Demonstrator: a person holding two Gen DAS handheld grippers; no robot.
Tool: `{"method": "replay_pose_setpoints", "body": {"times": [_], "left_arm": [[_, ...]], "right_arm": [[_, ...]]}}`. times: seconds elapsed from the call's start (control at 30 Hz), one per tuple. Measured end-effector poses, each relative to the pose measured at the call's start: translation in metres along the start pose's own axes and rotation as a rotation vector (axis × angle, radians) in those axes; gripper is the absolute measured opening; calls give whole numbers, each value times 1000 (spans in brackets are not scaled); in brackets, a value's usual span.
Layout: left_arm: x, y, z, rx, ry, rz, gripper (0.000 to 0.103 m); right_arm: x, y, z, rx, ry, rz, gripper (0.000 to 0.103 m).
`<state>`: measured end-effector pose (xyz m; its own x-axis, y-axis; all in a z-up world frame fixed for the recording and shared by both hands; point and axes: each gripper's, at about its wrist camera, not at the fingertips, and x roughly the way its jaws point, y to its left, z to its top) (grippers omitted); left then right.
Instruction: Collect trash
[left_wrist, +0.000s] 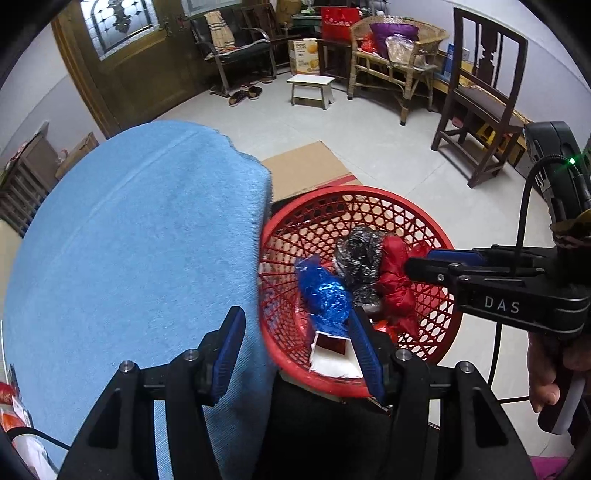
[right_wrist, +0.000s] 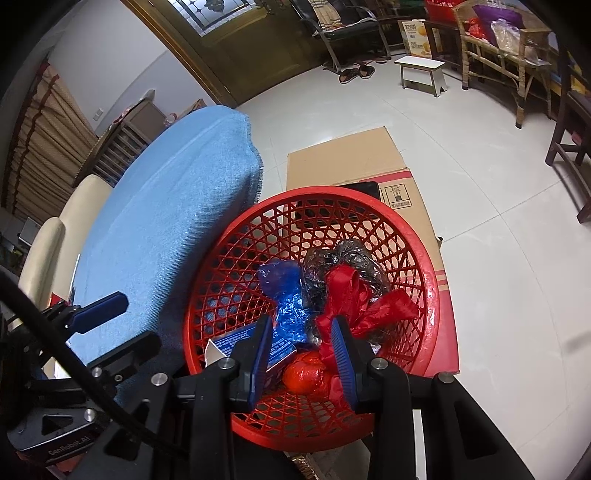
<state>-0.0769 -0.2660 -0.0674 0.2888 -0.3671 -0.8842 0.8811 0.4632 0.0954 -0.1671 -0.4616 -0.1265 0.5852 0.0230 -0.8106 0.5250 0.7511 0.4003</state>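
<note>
Left wrist view: the left tongs (left_wrist: 295, 350) stand half open and empty, straddling the edge between the blue tabletop (left_wrist: 140, 240) and the red basket (left_wrist: 436, 236), centre-right. The blue wrapper (left_wrist: 325, 295) lies just ahead.

Right wrist view: the right tongs (right_wrist: 301, 354) look nearly closed low over the basket (right_wrist: 428, 280); whether they pinch the red bag (right_wrist: 347, 295) is unclear.

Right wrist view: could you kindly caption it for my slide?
Right gripper poised over red basket of bagged trash beside blue-clothed table.
</note>
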Motion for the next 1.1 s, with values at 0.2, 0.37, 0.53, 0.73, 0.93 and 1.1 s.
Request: {"method": "replay_pose_setpoints", "body": {"times": [0.2,0.37,0.53,0.73,0.93,1.1], "left_arm": [[-24,20,-9,-68,-33,47,64],[-48,41,-18,-125,-88,120,64],[-67,59,-31,-158,-135,185,64],[-87,89,-52,-249,-165,235,64],[-105,113,-76,-327,-179,287,65],[-118,126,-97,-380,-188,315,65]], "right_arm": [[-7,18,3,-36,-6,12,37],[-11,43,2,-89,-15,22,37],[-13,67,-2,-133,-14,30,37],[-13,110,-10,-226,-6,49,37],[-15,159,-24,-332,-14,73,37],[-17,189,-32,-402,-27,92,37]]}}
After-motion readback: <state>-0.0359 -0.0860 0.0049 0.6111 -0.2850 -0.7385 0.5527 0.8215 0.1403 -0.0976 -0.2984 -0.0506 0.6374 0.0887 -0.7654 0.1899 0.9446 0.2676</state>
